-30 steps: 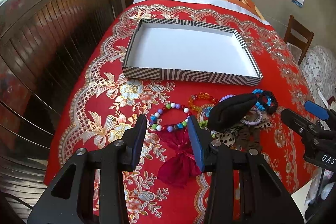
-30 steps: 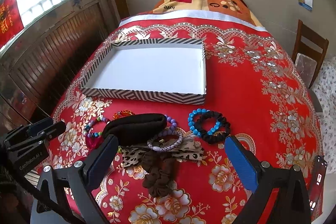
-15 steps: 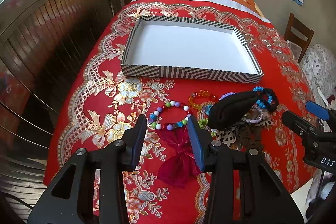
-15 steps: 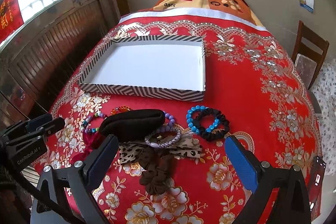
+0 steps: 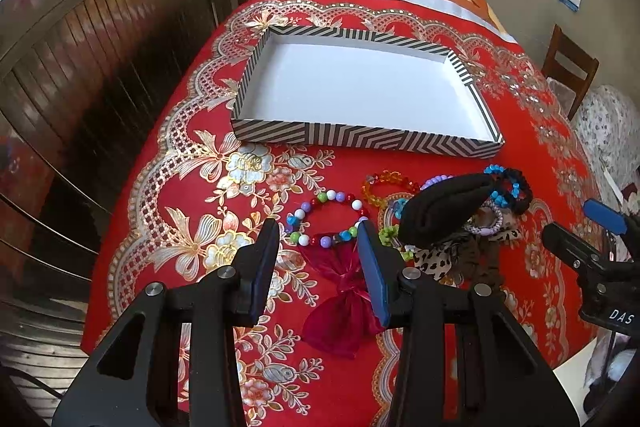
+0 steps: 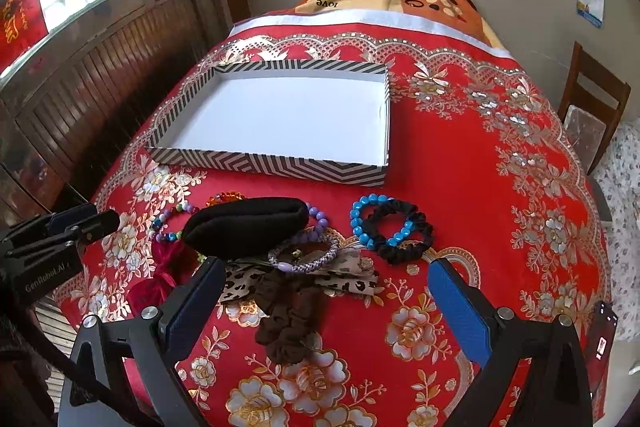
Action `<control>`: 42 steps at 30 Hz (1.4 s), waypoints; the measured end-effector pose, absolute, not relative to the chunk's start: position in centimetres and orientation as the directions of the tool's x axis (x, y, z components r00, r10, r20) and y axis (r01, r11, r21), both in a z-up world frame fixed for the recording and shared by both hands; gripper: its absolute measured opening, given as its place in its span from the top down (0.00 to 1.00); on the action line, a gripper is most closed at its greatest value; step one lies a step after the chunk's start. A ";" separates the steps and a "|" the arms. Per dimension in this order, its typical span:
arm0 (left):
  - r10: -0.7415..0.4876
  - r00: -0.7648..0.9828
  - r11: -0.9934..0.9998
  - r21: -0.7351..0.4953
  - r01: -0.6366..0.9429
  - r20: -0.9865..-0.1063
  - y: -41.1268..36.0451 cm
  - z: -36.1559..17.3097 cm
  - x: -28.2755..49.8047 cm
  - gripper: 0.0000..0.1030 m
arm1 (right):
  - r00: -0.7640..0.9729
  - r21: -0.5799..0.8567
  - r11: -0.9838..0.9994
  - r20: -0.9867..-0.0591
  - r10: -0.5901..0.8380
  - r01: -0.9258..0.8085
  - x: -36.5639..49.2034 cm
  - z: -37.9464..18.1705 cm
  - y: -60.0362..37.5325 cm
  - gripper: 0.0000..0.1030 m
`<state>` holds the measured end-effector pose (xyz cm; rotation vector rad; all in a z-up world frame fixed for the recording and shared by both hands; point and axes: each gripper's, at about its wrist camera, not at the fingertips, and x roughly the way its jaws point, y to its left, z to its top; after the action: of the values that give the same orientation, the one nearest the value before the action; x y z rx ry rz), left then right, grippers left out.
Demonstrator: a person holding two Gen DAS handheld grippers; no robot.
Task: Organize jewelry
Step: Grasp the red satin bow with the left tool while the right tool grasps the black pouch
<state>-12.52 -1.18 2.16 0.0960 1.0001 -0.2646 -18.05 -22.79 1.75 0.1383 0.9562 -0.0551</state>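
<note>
The left gripper (image 5: 318, 239) hangs above the red cloth (image 5: 520, 155), jaws apart and holding nothing; between its fingertips show a multicolour bead bracelet (image 5: 326, 217) and, nearer the camera, a red bow (image 5: 342, 303). The right gripper (image 6: 324, 281) is spread wide, also holding nothing, over a brown scrunchie (image 6: 288, 323) and a leopard bow (image 6: 344, 277). The jewelry lies in a cluster on the cloth just in front of the striped box (image 6: 280, 163), whose white floor holds nothing. A black pouch (image 6: 248, 225) sits in the middle of the cluster, with a purple band (image 6: 304, 255) touching its right side. A blue bead bracelet (image 6: 376, 225) overlaps a black scrunchie (image 6: 404, 237) to the right. An orange bracelet (image 5: 386, 185) lies close to the box
</note>
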 end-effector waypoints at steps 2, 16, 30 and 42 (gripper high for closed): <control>-0.180 0.509 0.965 -0.051 0.257 -0.842 -0.9 2.2 -12.4 0.61 | 0.578 0.097 0.989 -0.816 0.015 0.111 -18.1 1.7 -23.1 0.02; -0.306 0.359 0.941 -0.222 0.256 -0.882 1.7 1.2 -11.3 0.61 | 0.584 0.192 0.976 -0.806 0.099 0.100 -18.0 1.4 -24.8 0.02; -0.289 0.234 0.930 -0.215 0.298 -0.928 -1.6 -3.7 -11.5 0.61 | 0.563 0.298 0.954 -0.791 0.238 0.016 -14.0 -0.1 -23.4 0.02; -0.264 0.208 0.944 -0.207 0.258 -0.942 -2.9 -6.1 -10.4 0.69 | 0.439 0.354 0.935 -0.840 0.318 -0.002 -9.6 -3.8 -23.6 0.49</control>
<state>-10.41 -2.87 -6.11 -0.0055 1.3118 -0.3629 -9.56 -23.64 -3.78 0.3220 1.1029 0.2029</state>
